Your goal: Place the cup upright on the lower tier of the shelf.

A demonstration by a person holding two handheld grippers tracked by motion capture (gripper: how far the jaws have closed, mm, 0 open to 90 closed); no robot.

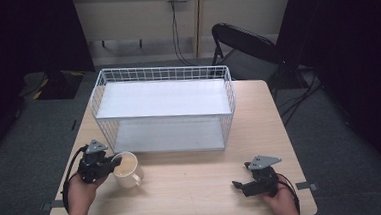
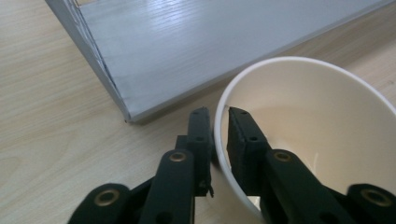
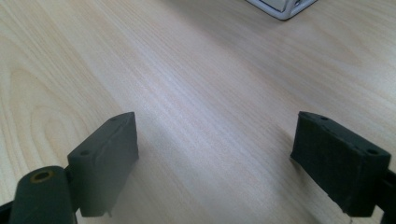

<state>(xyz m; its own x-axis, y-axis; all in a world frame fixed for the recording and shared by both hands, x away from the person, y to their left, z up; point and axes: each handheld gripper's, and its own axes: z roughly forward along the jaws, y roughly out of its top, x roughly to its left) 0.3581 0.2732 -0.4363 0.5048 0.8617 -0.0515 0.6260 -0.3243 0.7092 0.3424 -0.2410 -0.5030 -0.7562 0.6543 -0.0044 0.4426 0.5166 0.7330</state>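
The cream mug (image 1: 126, 170) stands near the surface's (image 1: 198, 187) front-left corner, just before the white wire rack (image 1: 164, 109). The left tool (image 1: 112, 163) pinches the mug's rim, one jaw inside. The right tool (image 1: 239, 183) gapes empty near the front-right corner. No writing is legible.

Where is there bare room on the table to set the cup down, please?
Bare wood runs between the cup and the right tongs, in front of the wire rack. Narrow strips flank the rack. The rack crowds the table's back half.
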